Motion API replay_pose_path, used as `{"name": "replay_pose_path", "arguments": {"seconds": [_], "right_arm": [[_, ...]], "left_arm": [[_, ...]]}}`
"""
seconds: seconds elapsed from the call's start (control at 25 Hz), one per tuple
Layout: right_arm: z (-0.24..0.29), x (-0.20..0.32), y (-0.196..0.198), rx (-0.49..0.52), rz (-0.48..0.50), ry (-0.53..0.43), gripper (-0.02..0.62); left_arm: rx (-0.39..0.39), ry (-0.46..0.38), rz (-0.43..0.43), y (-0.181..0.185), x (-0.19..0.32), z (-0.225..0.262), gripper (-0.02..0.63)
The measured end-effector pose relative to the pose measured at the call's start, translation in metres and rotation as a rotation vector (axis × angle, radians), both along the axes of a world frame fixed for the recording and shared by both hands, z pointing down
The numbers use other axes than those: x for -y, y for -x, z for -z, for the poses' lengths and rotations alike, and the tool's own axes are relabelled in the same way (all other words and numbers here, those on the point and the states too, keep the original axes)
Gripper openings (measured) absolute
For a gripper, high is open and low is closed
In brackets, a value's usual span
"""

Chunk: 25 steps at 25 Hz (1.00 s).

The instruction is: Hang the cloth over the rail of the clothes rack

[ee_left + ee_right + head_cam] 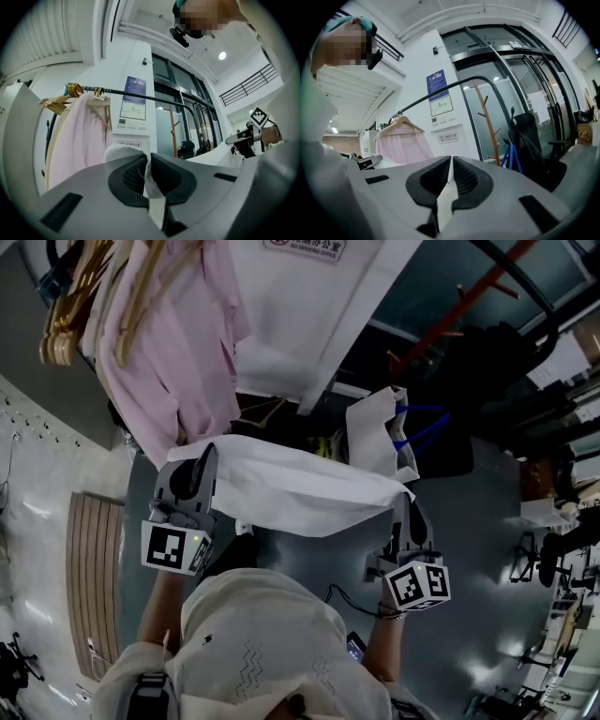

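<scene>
Cloth (291, 486) stretches between the left tongs (206, 456) and right tongs (405, 495), both clamped on its edge.

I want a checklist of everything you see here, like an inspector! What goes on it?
Surface: no table; grey floor below.
Job's things: white cloth stretched between both grippers, not yet over the black rail.
Clutter: pink garment on wooden hangers.
Grippers: left gripper and right gripper each have jaws shut on the cloth.
Cables: thin black cable by the person's chest.
Surroundings: wooden coat stand, glass doors, white wall.
</scene>
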State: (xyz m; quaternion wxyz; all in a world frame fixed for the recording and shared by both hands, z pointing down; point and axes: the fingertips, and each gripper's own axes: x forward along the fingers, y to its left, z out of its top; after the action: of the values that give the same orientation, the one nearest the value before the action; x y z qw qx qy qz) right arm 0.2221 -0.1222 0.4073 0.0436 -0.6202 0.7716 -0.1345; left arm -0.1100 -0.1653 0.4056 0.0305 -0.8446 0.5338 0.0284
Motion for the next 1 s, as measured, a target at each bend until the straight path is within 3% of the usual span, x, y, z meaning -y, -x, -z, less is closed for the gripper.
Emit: {"name": "replay_pose_path", "arguments": {"seconds": [0.2, 0.36, 0.56, 0.68, 0.76, 1.0], "right_arm": [[0.046, 0.067, 0.019, -0.017, 0.025, -0.109, 0.023], [0.086, 0.108, 0.024, 0.008, 0.038, -0.142, 0.023], [0.151, 0.143, 0.016, 0.015, 0.076, -0.179, 0.023], [0.195, 0.158, 0.015, -0.061, 0.110, -0.254, 0.023], [0.223, 0.166, 0.015, -0.104, 0.122, -0.308, 0.023], [0.299, 0.178, 0.013, -0.144, 0.129, -0.466, 0.023]], "left_arm": [[0.021, -0.078, -0.041, 0.018, 0.068, 0.037, 0.020], [0.021, -0.149, -0.063, 0.022, 0.106, 0.076, 0.020], [0.044, -0.319, -0.140, 0.014, 0.128, 0.152, 0.020], [0.111, -0.408, -0.112, 0.010, 0.135, 0.197, 0.020], [0.150, -0.423, -0.053, 0.009, 0.141, 0.225, 0.020], [0.221, -0.514, 0.028, 0.005, 0.145, 0.293, 0.020]]}}
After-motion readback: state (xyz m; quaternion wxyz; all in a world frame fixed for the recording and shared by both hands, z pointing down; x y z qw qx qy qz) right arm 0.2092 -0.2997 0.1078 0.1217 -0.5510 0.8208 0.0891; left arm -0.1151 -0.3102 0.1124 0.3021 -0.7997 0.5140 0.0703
